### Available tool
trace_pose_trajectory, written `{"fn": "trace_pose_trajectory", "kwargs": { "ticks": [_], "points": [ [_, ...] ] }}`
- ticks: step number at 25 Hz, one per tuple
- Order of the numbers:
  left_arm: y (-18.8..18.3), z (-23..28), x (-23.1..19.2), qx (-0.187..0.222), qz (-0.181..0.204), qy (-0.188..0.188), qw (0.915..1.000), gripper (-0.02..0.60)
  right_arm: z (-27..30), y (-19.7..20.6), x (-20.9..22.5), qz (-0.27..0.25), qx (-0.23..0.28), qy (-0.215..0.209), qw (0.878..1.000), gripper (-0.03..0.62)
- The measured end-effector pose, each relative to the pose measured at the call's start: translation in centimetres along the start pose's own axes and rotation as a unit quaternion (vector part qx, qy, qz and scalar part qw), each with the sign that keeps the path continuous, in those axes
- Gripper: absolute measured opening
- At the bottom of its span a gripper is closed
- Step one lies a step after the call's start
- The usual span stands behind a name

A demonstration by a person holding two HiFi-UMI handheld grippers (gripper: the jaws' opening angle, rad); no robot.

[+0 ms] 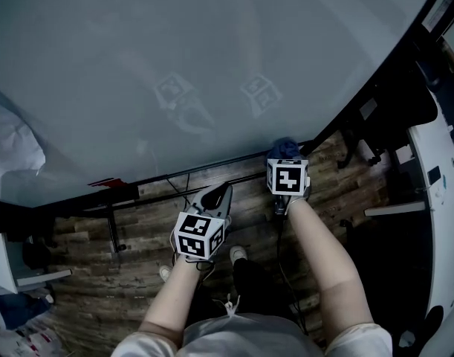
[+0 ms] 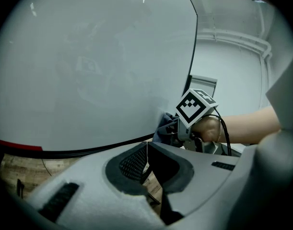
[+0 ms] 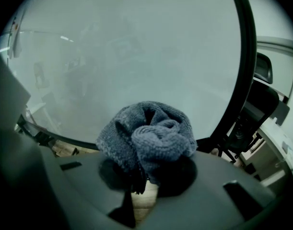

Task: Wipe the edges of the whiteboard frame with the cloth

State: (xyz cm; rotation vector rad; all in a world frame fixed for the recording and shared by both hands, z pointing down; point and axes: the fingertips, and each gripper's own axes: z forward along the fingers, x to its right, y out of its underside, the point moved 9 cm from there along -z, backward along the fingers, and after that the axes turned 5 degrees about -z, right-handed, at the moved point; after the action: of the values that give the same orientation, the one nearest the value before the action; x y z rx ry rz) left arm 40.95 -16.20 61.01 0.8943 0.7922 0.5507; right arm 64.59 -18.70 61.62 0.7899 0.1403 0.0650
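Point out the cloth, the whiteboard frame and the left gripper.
cloth (image 3: 148,138): right gripper view, its bunched middle.
whiteboard frame (image 3: 247,66): right gripper view, black right edge.
left gripper (image 2: 146,150): left gripper view, where its fingers meet.

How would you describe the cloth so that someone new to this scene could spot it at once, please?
Start at the large pale whiteboard and follow its dark bottom frame towards the right corner. There the right gripper holds the cloth at that edge. It is the only soft, bunched, blue-grey knitted thing in sight.
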Motion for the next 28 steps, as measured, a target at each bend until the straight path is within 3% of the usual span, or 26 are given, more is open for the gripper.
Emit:
{"fn": "trace_pose_trajectory", "kwargs": {
  "ticks": [14, 28],
  "points": [
    [0.8, -13.1, -10.6, 0.021, -0.030, -0.064, 0.9973, 0.020, -0.6, -1.1, -15.7, -0.009, -0.001, -0.003, 1.000, 0.072],
    [1.7, -22.7, -18.0, 0.037, -0.047, -0.093, 0.9938, 0.020, -1.6, -1.9, -28.1, -0.006, -0.015, -0.016, 1.000, 0.072]
  ]
}}
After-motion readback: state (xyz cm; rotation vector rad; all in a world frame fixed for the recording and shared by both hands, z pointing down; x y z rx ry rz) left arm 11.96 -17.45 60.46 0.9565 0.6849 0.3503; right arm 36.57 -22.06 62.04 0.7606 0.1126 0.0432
